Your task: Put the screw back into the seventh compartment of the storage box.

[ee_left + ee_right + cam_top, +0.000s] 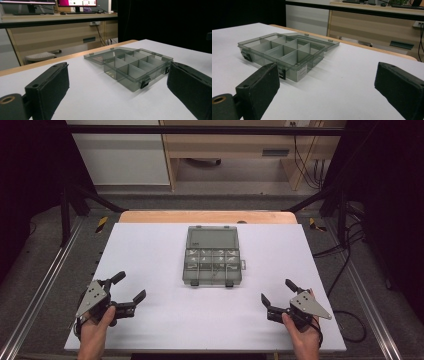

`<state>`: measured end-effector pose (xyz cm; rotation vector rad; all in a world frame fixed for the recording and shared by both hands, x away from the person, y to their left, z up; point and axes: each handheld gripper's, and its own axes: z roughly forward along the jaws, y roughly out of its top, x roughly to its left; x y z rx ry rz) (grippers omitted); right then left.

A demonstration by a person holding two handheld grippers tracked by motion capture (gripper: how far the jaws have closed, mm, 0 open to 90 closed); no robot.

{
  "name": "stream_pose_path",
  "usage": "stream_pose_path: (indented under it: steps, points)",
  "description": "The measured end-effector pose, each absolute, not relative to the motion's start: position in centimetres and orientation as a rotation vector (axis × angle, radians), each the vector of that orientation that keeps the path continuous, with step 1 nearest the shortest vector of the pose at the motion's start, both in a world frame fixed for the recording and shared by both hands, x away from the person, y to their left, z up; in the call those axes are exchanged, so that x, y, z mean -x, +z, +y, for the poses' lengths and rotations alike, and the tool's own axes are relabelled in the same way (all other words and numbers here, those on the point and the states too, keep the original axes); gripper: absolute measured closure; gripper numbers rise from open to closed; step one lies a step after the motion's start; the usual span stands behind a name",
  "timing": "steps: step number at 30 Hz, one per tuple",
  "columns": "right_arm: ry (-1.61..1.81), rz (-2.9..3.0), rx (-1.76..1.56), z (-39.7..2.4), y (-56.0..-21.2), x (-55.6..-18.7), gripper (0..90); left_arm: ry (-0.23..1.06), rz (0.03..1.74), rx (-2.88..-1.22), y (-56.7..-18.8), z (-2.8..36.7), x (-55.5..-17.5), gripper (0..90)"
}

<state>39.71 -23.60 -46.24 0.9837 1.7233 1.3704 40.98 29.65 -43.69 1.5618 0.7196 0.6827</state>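
Left gripper [129,287] at the near left of the white table [150,250], jaws spread wide, nothing between them; smoky clear compartment box [212,262] at table centre, well apart from both grippers, lid [211,238] folded flat away from the person; divided cells appear empty, two dark latches on the near wall; right gripper [276,291] at near right, jaws likewise apart, empty.
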Motion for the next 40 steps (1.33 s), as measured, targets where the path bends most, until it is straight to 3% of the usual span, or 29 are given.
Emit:
stream_pose_path:
  steps: [22,40]
  points:
    - [1.363,1.641,-0.987,-26.0,-46.3,-39.3,4.5,0.734,0.715,-1.513,-45.7,31.1,-40.0,3.9]
    - [1.383,1.71,-0.916,-24.5,-47.3,-40.3,4.8,0.684,0.674,-1.504,-46.1,31.2,-40.1,2.2]
